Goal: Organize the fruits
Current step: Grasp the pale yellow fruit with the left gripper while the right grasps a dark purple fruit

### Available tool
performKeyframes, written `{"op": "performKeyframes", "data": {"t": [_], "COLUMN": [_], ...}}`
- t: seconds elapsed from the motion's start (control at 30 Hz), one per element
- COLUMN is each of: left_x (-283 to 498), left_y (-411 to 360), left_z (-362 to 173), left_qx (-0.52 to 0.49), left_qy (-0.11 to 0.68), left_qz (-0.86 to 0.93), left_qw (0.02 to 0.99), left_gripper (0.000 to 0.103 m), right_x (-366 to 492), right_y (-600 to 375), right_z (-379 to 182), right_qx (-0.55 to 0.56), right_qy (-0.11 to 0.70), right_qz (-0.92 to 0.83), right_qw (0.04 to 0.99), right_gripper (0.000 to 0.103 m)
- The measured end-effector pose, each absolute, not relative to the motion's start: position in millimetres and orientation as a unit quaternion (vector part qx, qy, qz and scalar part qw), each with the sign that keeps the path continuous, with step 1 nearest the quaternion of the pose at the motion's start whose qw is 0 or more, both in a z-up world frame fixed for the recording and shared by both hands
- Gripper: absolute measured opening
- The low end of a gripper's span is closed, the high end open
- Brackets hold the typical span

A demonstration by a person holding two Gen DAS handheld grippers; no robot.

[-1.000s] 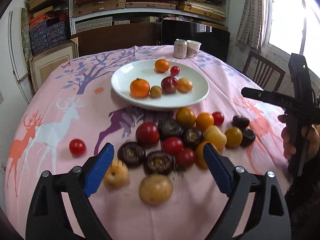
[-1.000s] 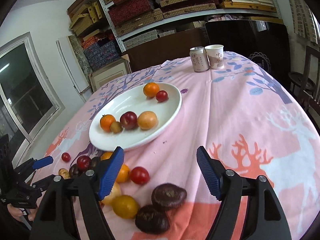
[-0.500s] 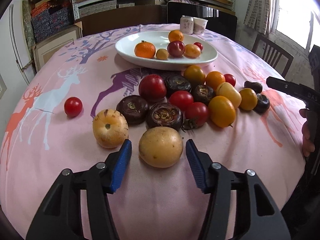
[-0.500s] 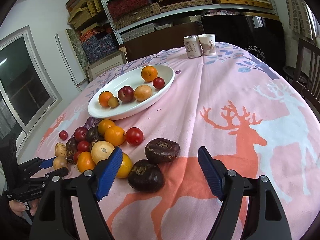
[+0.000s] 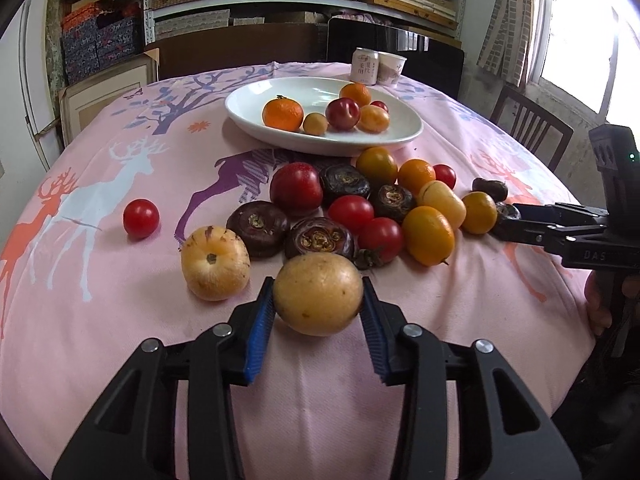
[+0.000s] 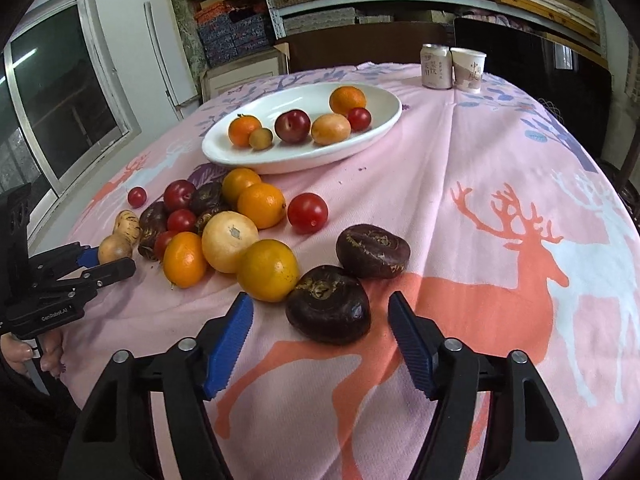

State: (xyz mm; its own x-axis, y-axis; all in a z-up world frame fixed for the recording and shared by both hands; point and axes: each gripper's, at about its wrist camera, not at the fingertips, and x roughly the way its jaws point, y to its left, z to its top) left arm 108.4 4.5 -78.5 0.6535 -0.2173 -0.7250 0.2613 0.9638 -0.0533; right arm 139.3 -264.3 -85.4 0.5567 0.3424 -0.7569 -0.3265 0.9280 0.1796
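Loose fruits lie in a heap on the pink deer tablecloth (image 5: 120,320): tomatoes, oranges, dark purple-brown ones, pale yellow ones. My left gripper (image 5: 317,280) is closing, its blue pads pressing both sides of a round tan fruit (image 5: 318,300) at the near edge of the heap; the same tan fruit (image 6: 114,248) shows at far left in the right wrist view. My right gripper (image 6: 319,298) is closing too, its pads flanking a dark purple-brown fruit (image 6: 328,308) without touching it. A white oval plate (image 5: 248,120) behind the heap holds several fruits.
A drink can (image 6: 436,66) and a paper cup (image 6: 468,70) stand at the table's far edge. A wooden chair (image 5: 532,128) is at the right, with packed shelves behind the table. A single cherry tomato (image 5: 141,218) lies apart on the left.
My left gripper came down towards the heap and its jaws closed from wide open onto the tan fruit. My right gripper moved in on the dark fruits and its jaws narrowed.
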Motion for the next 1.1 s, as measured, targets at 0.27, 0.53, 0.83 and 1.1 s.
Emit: {"op": "performKeyframes", "data": {"t": [0.27, 0.53, 0.83, 1.1], "left_x": [108.6, 108.4, 107.0, 107.0], "left_y": [4.8, 5.8, 8.9, 9.8], "left_z": [-79.2, -78.8, -77.3, -76.7], "left_qx": [0.026, 0.023, 0.013, 0.010], "left_qy": [0.397, 0.395, 0.390, 0.388], "left_qz": [-0.135, -0.134, -0.137, -0.134], "left_qw": [0.907, 0.908, 0.911, 0.912], "left_gripper": [0.041, 0.041, 0.041, 0.041], "right_x": [137.3, 136.6, 130.0, 128.4], "right_y": [-255.8, -264.7, -273.6, -278.3], "right_z": [-86.7, -84.2, -77.2, -73.3], "right_qx": [-0.021, 0.008, 0.039, 0.058], "right_qy": [0.429, 0.421, 0.393, 0.381], "right_qz": [0.180, 0.197, 0.225, 0.236], "right_qw": [0.885, 0.885, 0.891, 0.892], "right_gripper": [0.048, 0.044, 0.044, 0.044]}}
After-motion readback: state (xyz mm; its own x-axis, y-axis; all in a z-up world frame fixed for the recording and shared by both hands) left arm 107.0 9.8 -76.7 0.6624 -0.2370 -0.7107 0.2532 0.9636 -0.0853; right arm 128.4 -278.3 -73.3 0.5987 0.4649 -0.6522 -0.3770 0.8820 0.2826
